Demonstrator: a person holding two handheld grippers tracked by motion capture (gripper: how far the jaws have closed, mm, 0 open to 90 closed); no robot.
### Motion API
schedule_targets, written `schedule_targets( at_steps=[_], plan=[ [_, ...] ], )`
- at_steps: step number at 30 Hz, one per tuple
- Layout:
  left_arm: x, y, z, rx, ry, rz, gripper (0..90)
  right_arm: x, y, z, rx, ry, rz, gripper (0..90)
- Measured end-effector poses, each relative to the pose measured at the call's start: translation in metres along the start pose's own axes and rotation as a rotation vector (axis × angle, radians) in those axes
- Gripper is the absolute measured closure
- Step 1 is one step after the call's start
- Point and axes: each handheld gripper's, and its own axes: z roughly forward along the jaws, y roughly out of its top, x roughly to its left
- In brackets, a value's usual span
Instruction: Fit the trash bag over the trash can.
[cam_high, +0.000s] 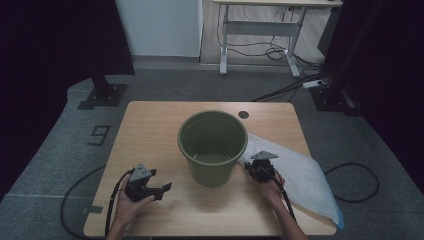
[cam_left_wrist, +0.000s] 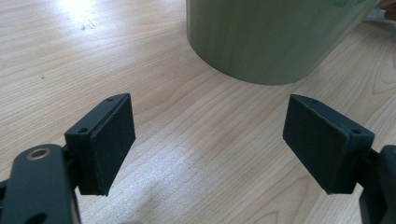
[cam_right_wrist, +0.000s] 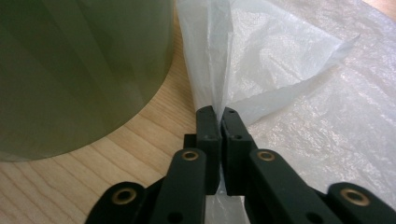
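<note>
A light wooden table (cam_high: 150, 125), with a round cable hole (cam_high: 243, 114) near its far edge, stands on grey carpet (cam_high: 60, 145). A dark numeral marking (cam_high: 99, 135) lies on the floor to the left. Black curtains (cam_high: 45, 45) flank both sides; a black stand base (cam_high: 102, 95) rests at left. Beyond, a white wall panel (cam_high: 160, 27) and a white-legged desk (cam_high: 260, 35) with loose cables (cam_high: 280, 52) beneath. A power strip (cam_high: 314, 83) lies at right.

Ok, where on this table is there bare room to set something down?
Bare wood lies left of the green bucket, from the far edge down to the left gripper, and along the near edge between the hands. Right of the bucket is crowded: the white plastic bag covers it, pinched by the right gripper.
</note>
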Motion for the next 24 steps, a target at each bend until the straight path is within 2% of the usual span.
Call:
schedule_targets(
  at_steps=[3, 6, 7, 9, 11, 12, 14, 15, 16, 18, 23, 24],
  plan=[
    [0.0, 0.0, -0.001, 0.0, 0.004, 0.0, 16.8, -0.002, 0.0, -0.002, -0.014, -0.003, 0.004, 88.2],
    [0.001, 0.0, -0.002, -0.003, 0.005, -0.003, 16.8, -0.004, 0.003, -0.011, -0.053, -0.005, 0.022, 88.3],
    [0.001, 0.0, -0.003, -0.006, 0.007, -0.003, 16.8, -0.007, 0.006, -0.02, -0.086, 0.005, 0.046, 88.3],
    [0.001, 0.0, -0.003, -0.009, 0.009, -0.004, 16.9, -0.008, 0.007, -0.024, -0.106, 0.006, 0.057, 88.3],
    [0.002, 0.0, -0.004, -0.013, 0.009, -0.005, 16.9, -0.012, 0.01, -0.038, -0.163, 0.011, 0.101, 88.4],
    [0.002, 0.0, -0.004, -0.013, 0.009, -0.005, 16.9, -0.012, 0.01, -0.038, -0.163, 0.011, 0.101, 88.4],
    [0.002, 0.0, -0.005, -0.014, 0.014, -0.009, 16.9, -0.014, 0.013, -0.047, -0.198, 0.011, 0.117, 88.5],
    [0.002, 0.0, -0.006, -0.018, 0.012, -0.014, 16.9, -0.015, 0.015, -0.057, -0.239, 0.024, 0.137, 88.5],
    [0.002, 0.0, -0.006, -0.021, 0.016, -0.015, 16.9, -0.015, 0.015, -0.057, -0.239, 0.024, 0.137, 88.5],
    [0.001, 0.0, -0.008, -0.038, 0.042, -0.004, 18.7, -0.017, 0.022, -0.073, -0.293, 0.031, 0.148, 88.6],
    [0.003, 0.0, -0.01, -0.044, 0.047, -0.017, 18.7, -0.02, 0.028, -0.085, -0.33, 0.031, 0.146, 88.6],
    [0.004, 0.0, -0.01, -0.045, 0.049, -0.021, 18.7, -0.021, 0.03, -0.094, -0.352, 0.027, 0.147, 88.6]
  ],
)
